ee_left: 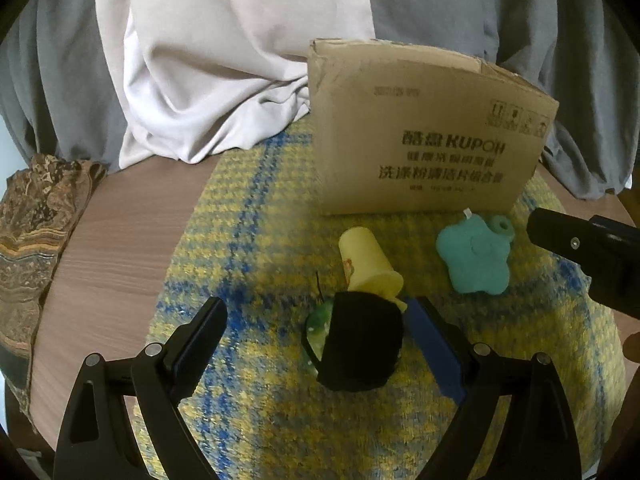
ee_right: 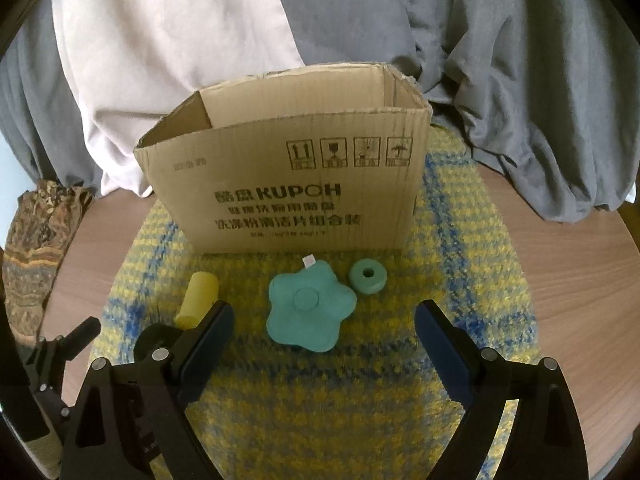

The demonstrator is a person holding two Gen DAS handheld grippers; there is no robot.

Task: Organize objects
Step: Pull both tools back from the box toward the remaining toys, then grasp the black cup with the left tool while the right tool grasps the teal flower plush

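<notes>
A: What is waiting to be put away?

B: Four small things lie on the yellow and blue mat (ee_right: 360,392), just in front of the cardboard box (ee_right: 288,184). There is a teal flower-shaped piece (ee_right: 310,306), a teal ring (ee_right: 367,276) just beside it to the right, a yellow cup (ee_left: 368,262) on its side, and a black pouch (ee_left: 360,344) touching the wide end of the cup, with something green under it that I cannot make out.

A: And the box?

B: It stands upright with its top open, at the far end of the mat. From here it looks empty, though its floor is hidden.

A: What are the grippers doing?

B: Both stand wide open and hold nothing. The left gripper (ee_left: 316,328) has the pouch between its fingers, nearer the right one, and I cannot tell whether that finger touches it. The right gripper (ee_right: 324,320) points at the flower piece, which lies just ahead of its fingertips.

A: How would you take the first piece well?

B: I judge the pick is the step in hand. For the pouch, centre the fingers so both pads close evenly, or it may slide into the cup and roll it. Come low, since the pouch looks soft and the mat is nubbly.

A: And the flower?

B: It looks flat, so grip across two opposite lobes, close to the mat. Lift clear of the box rim before letting go.
</notes>
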